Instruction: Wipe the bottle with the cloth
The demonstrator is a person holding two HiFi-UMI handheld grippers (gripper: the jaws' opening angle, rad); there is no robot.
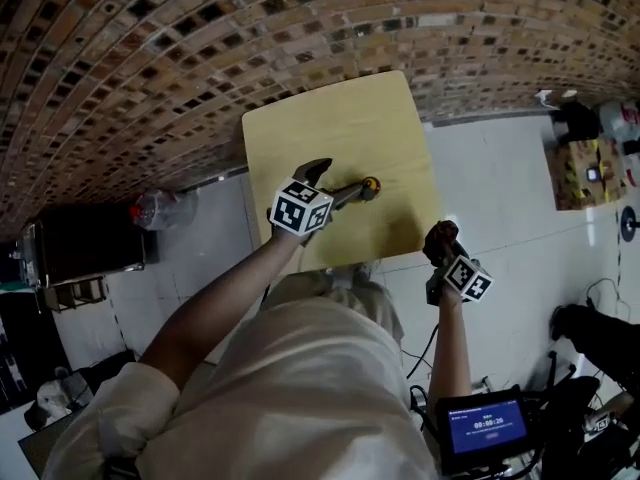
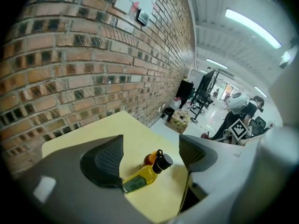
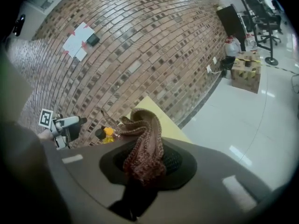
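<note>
One cloth (image 3: 145, 146) clamped in right tool (image 3: 148, 164); left tool (image 2: 152, 148) open.

Two tongs: left tongs (image 1: 335, 180) and right tongs (image 1: 441, 240). One worktop (image 1: 400, 218). One bottle (image 2: 140, 177), with one small orange item (image 2: 149, 158) just beyond it, kind unclear. One cloth (image 3: 145, 148). Far right, one box (image 1: 580, 173); near right, one screen (image 1: 487, 428).
</note>
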